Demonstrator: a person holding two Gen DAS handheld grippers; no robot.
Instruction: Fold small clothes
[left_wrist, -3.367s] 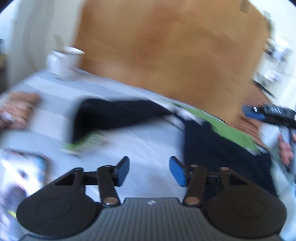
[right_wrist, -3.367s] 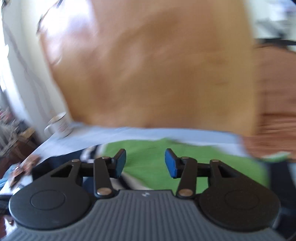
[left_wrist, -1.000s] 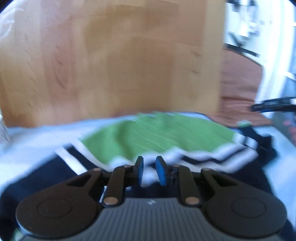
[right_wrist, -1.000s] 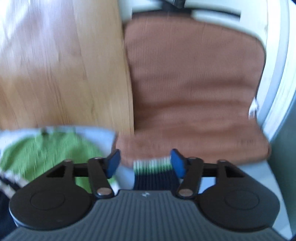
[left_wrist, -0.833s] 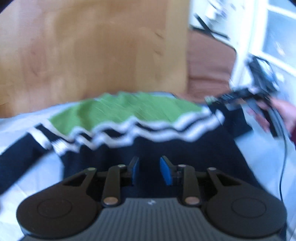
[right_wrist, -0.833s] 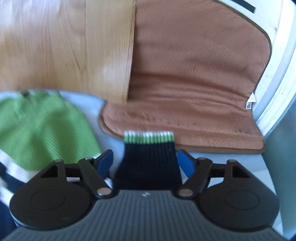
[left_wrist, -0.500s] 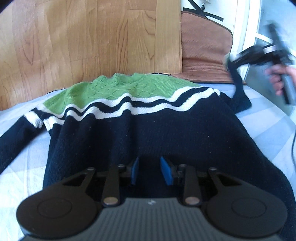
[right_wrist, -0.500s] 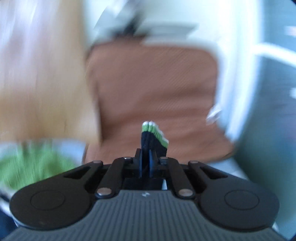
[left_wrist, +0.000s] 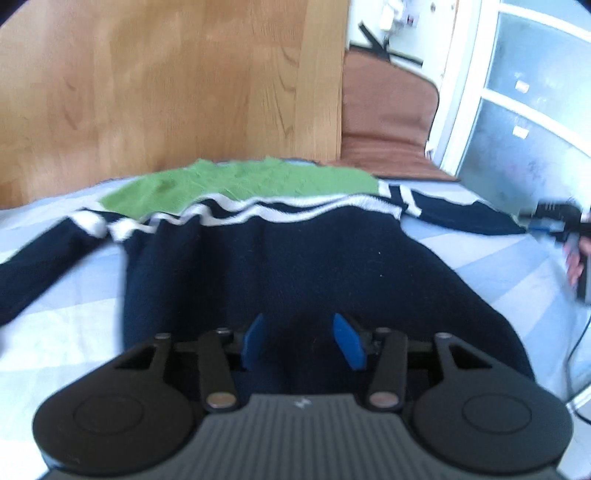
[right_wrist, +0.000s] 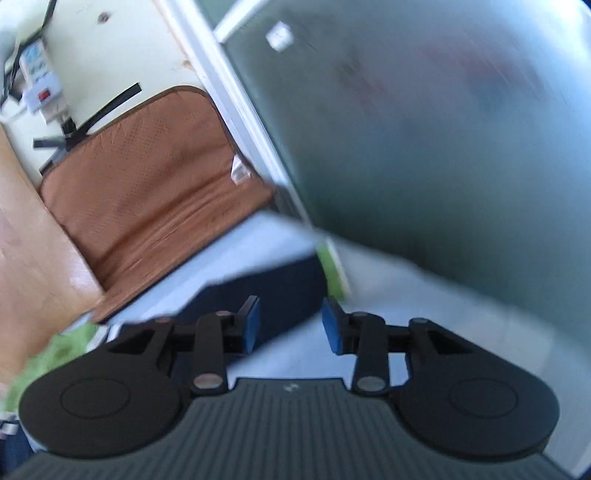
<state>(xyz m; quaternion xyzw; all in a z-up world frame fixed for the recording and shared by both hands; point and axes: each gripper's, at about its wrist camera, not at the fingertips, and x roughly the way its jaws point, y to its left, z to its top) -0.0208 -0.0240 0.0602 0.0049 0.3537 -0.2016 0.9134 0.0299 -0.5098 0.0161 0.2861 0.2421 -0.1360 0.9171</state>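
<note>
A dark blue sweater (left_wrist: 303, 258) lay flat on the bed (left_wrist: 74, 317).
Both grippers' jaws were opening: left gripper (left_wrist: 301, 341) above the hem, right gripper (right_wrist: 290, 323) by the sleeve (right_wrist: 273, 291), gripping nothing.

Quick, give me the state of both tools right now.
Left tool: opening, pads apart above the sweater, gripping nothing.
Right tool: opening, sleeve lies between the pads, not pinched.
</note>
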